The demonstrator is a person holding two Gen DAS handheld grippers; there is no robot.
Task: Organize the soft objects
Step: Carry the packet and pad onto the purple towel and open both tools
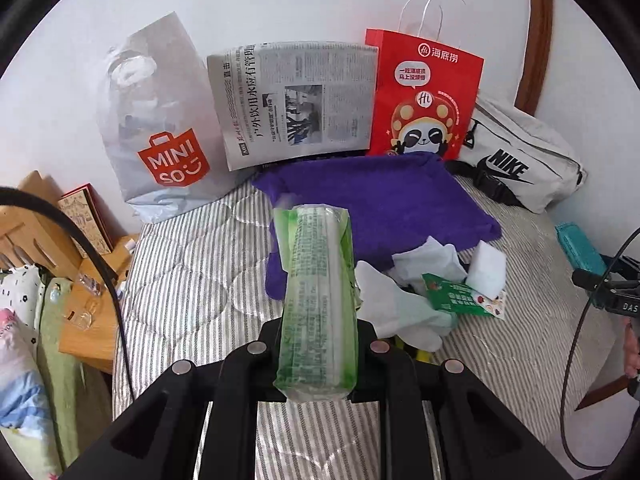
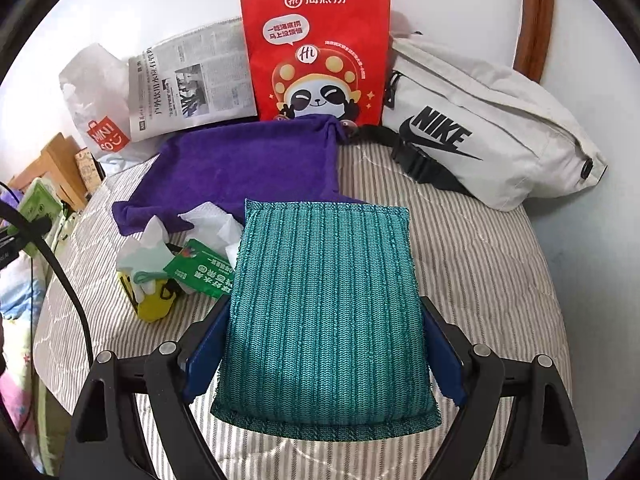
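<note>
Tissue pack point(image 1: 316, 300), wrapped in green and clear plastic, is seen clamped on its narrow sides between the black fingers of the left gripper point(image 1: 316, 354) in the lower centre of the left wrist view, standing on edge and reaching up toward the middle of the frame. Behind it a purple towel point(image 1: 384, 196) is spread on the striped bedcover point(image 1: 188, 280). Right of centre, crumpled white tissues point(image 1: 424, 256), a pale green glove point(image 1: 404, 312), a white sponge block point(image 1: 486, 268) and a green card point(image 1: 460, 296) are heaped close together. Along the wall at the top are lined a grey Miniso bag point(image 1: 160, 128), a folded newspaper point(image 1: 296, 100), a red paper bag point(image 1: 424, 92) and a white Nike bag point(image 1: 520, 160). A teal object is glimpsed at the right edge, too partial to be identified.

In the right wrist view, a teal knitted pad point(image 2: 328, 312) fills the centre and lower centre, lying flat and gripped on its two long edges by the blue-padded fingers of the right gripper point(image 2: 324, 348). The purple towel point(image 2: 248, 168) is seen above and left of it. The tissues point(image 2: 212, 220), glove point(image 2: 144, 256) and green card point(image 2: 200, 272) are gathered at centre left, with a yellow item point(image 2: 152, 304) just below them. The red paper bag point(image 2: 320, 52) stands at the top centre, the newspaper point(image 2: 188, 84) and Miniso bag point(image 2: 96, 100) to its left, the Nike bag point(image 2: 480, 120) to its right.
</note>
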